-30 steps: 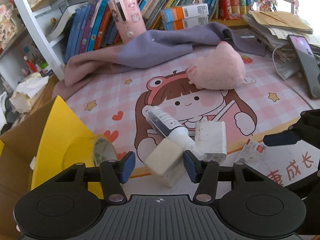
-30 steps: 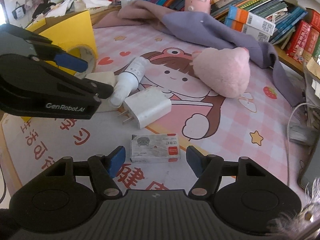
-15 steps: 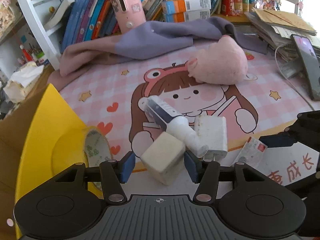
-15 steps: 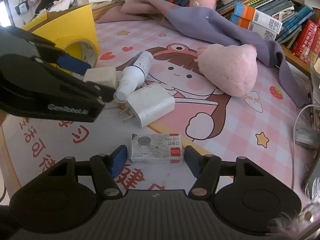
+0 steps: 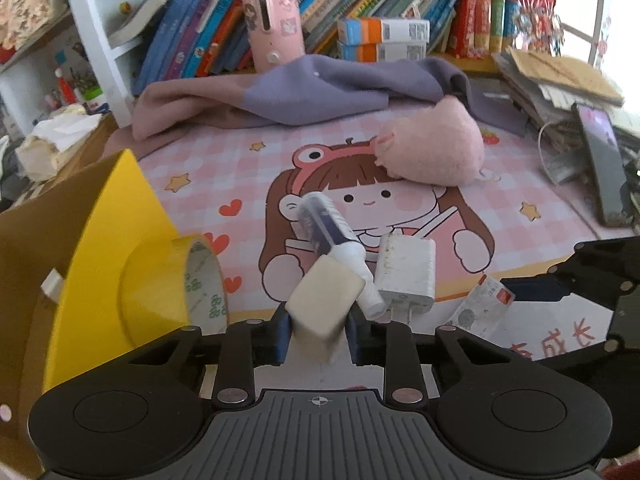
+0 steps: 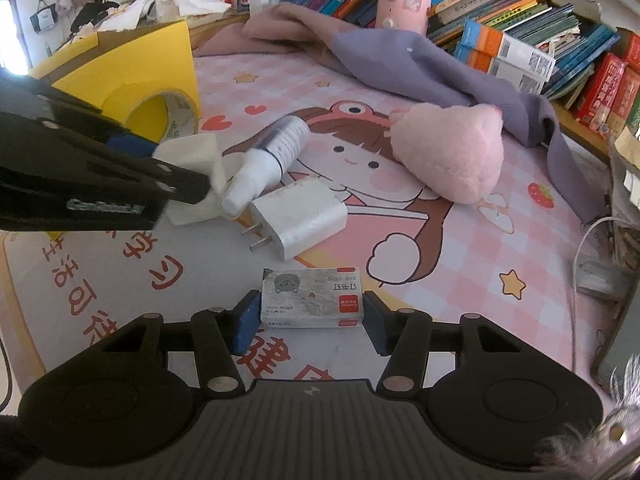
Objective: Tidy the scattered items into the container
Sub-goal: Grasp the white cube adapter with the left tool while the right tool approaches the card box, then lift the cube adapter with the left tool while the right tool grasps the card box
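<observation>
Two grabs at once: the yellow box (image 5: 100, 216) sits just left of our left gripper (image 5: 318, 330), whose jaws have just clamped the white sponge block (image 5: 326, 304), loosely straddled a moment ago. Our right gripper's (image 6: 310, 320) jaws have been narrowing on the staple box (image 6: 312, 298), long axis spanning them, pads touching or nearly so.

Pink-checked cartoon-girl mat (image 5: 224, 184) with stars and hearts; cream sponge block (image 5: 324, 304); white charger (image 5: 406, 272); white-capped dark-blue spray bottle (image 5: 326, 226); grey staple box (image 6: 312, 298) with red corner; yellow tape roll (image 5: 172, 284); pink plush (image 5: 434, 148); lilac-mauve cloth (image 5: 320, 88).
</observation>
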Motion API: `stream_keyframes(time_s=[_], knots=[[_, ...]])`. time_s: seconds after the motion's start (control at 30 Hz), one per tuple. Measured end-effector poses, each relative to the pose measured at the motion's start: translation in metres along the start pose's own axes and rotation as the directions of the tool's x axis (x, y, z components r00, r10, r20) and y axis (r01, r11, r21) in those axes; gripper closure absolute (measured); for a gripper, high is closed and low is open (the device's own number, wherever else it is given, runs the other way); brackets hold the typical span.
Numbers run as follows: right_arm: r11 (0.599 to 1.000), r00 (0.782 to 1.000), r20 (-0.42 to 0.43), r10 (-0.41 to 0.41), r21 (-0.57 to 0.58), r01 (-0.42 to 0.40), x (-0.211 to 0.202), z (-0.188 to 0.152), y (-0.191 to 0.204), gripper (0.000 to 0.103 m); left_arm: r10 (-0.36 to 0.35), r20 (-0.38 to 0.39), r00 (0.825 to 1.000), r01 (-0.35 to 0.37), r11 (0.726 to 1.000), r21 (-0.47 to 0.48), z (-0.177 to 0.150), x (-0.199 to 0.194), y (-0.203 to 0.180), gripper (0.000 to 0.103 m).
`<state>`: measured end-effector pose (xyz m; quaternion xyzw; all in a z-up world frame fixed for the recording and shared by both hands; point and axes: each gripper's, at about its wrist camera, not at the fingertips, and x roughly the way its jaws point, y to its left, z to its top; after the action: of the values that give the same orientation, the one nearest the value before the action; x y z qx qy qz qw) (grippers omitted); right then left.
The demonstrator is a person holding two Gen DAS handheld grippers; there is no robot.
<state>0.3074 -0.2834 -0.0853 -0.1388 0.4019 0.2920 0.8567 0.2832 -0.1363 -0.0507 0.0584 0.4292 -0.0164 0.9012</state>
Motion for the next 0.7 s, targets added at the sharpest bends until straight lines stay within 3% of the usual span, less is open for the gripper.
stream_keyframes(time_s=[0.3, 0.7], knots=[[1.0, 1.0, 0.03, -0.002, 0.023, 0.001, -0.021, -0.005, 0.002, 0.052, -0.044, 0.047, 0.998, 0.046, 0.998, -0.045, -0.011, -0.036, 0.001, 0.079], [0.999, 0.999, 0.042, 0.0, 0.04, -0.001, -0.039, -0.016, 0.005, 0.052, -0.058, 0.071, 0.996, 0.061, 0.998, -0.035, -0.018, -0.052, -0.01, 0.08]])
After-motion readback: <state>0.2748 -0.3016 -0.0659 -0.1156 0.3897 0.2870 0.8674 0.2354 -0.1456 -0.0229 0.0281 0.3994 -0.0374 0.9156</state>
